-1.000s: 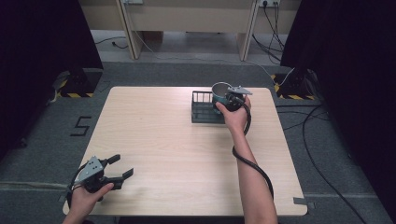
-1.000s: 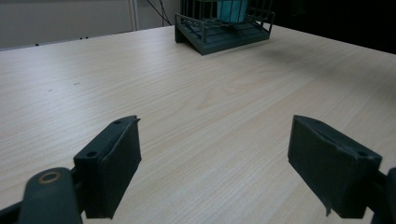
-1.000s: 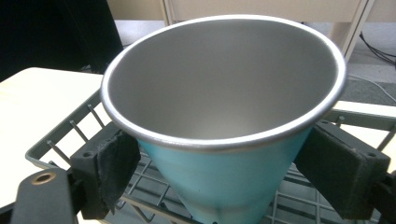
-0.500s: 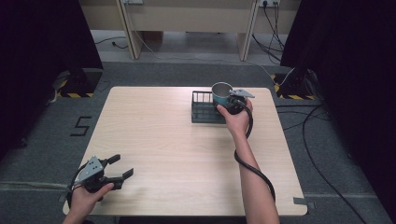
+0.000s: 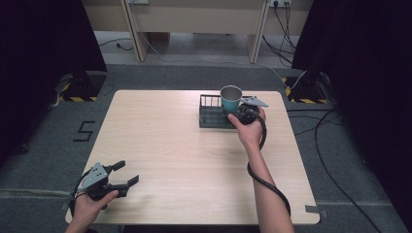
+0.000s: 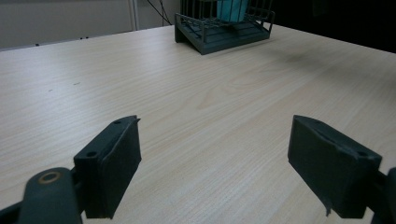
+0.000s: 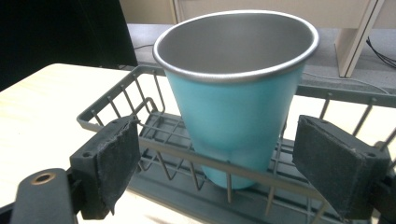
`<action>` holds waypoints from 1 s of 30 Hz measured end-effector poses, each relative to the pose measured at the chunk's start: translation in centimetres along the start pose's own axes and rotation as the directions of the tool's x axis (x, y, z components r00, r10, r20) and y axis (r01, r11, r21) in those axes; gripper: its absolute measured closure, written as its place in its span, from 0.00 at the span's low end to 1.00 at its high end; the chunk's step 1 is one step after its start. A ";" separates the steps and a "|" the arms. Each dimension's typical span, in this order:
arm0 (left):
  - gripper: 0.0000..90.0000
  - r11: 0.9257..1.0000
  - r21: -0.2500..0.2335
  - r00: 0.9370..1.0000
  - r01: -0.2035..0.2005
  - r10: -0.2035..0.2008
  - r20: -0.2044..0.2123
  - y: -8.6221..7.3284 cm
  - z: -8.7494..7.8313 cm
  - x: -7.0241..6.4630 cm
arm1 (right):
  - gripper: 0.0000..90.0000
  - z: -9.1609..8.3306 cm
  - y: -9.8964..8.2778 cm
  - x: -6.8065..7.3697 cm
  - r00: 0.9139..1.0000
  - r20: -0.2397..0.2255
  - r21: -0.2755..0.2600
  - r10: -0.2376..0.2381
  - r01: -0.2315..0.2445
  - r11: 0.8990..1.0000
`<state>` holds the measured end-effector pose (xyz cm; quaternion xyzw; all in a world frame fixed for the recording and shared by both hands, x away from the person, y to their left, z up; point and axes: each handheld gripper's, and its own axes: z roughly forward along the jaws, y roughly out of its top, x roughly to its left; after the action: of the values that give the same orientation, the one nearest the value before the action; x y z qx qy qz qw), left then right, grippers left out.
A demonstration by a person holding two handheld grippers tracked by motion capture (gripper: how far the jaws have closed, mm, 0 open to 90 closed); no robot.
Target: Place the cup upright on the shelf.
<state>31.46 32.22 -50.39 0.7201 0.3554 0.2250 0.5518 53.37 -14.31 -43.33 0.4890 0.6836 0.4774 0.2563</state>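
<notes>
A teal metal cup (image 7: 236, 112) stands upright in a dark wire rack (image 7: 243, 205) at the far right of the table (image 5: 184, 160). My right gripper (image 7: 219, 154) is open, its jaws on either side of the cup's lower half without touching it. From above, the cup (image 5: 231, 97) stands at the right end of the rack (image 5: 212, 116), with the right gripper (image 5: 238, 112) just in front of it. My left gripper (image 5: 124, 174) is open and holds nothing, low over the near left corner. Its own view shows the left gripper (image 6: 215, 168) pointing across bare wood at the distant rack (image 6: 219, 35) and cup (image 6: 232, 8).
The right gripper's black cable (image 5: 265, 182) loops along the forearm over the table's right side. Beyond the table are grey floor, desk legs (image 5: 133, 34) and dark curtains. Yellow-black striped bases (image 5: 77, 92) stand at both far corners.
The cup has settled slightly lower in the rack and the right hand has drawn back a little toward me. The left gripper has not moved.
</notes>
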 end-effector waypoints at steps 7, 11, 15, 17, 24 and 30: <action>0.18 1.000 0.001 1.000 0.001 -0.001 -0.003 0.0 0.0 0.0 | 0.18 -1.4 -0.5 0.0 1.000 -0.007 -0.004 -0.010 0.010 1.000; 0.18 1.000 0.002 1.000 0.001 -0.001 -0.004 0.0 0.0 0.0 | 0.18 -2.1 -0.8 0.1 1.000 -0.015 -0.009 -0.012 0.012 1.000; 0.18 1.000 0.002 1.000 0.001 -0.001 -0.004 0.0 0.0 0.0 | 0.18 -2.8 -1.1 0.3 1.000 -0.019 -0.019 -0.025 0.024 1.000; 0.18 1.000 0.003 1.000 0.002 -0.002 -0.004 0.0 0.1 0.0 | 0.17 -3.1 -1.3 0.4 0.999 -0.023 -0.018 -0.030 0.029 0.999; 0.18 1.000 0.004 1.000 0.002 -0.002 -0.004 0.0 0.1 0.0 | 0.17 -4.4 -2.6 0.7 0.999 -0.039 -0.015 -0.036 0.035 0.999; 0.18 1.000 0.007 1.000 0.001 -0.001 -0.004 0.0 0.1 0.0 | 0.17 -5.3 -3.6 0.7 0.998 -0.043 -0.012 -0.040 0.039 0.999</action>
<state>31.51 32.20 -50.43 0.7213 0.3576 0.2253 0.5487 47.25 -15.98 -44.34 0.4636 0.6958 0.4865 0.2536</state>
